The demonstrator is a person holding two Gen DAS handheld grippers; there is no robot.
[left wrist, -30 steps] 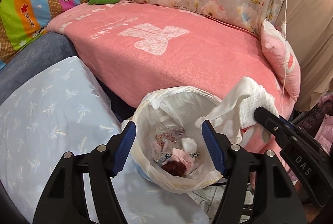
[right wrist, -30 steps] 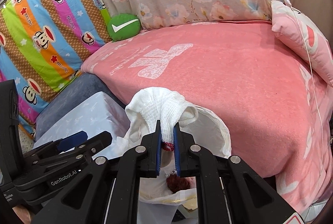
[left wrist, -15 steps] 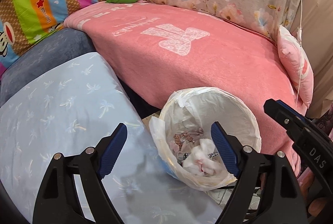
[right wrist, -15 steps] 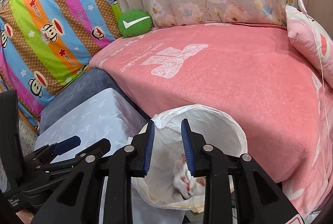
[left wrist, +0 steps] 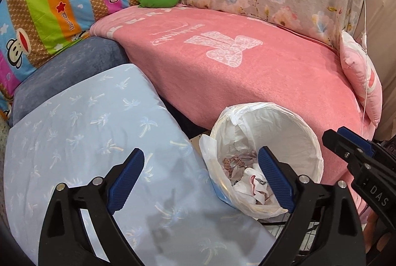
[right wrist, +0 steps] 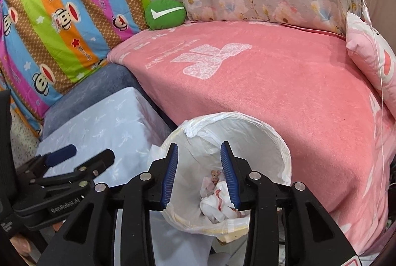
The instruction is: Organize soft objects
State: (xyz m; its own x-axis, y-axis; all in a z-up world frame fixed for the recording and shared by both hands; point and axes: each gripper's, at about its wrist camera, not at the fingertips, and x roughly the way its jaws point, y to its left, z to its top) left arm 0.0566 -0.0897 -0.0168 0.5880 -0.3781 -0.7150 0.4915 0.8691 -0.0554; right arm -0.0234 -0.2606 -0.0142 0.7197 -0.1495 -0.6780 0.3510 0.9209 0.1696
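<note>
The right hand-held gripper hangs directly over the lined waste bin, its jaws parted and empty; they have just been opening. The white cloth it carried a second ago, then pinched between the pads, now lies crumpled at the bottom of the bin, straight below and slightly ahead of the fingertips, with no clear long axis in that heap. The left hand-held gripper is released too, jaws spread wide with nothing between them and just been widening; it sits over the bin's left rim, one finger above the pale blue palm-print cushion left of the bin, the other above the bin mouth.

Beyond the bin lies the pink blanket on the bed. At its far left corner, well apart from the bin, sits a green check-mark cushion; at its right edge a pink pillow. The right hand is nearer that pillow, the left nearer the green cushion. Since the earlier frame the left view has swung leftward, away from the bin.
</note>
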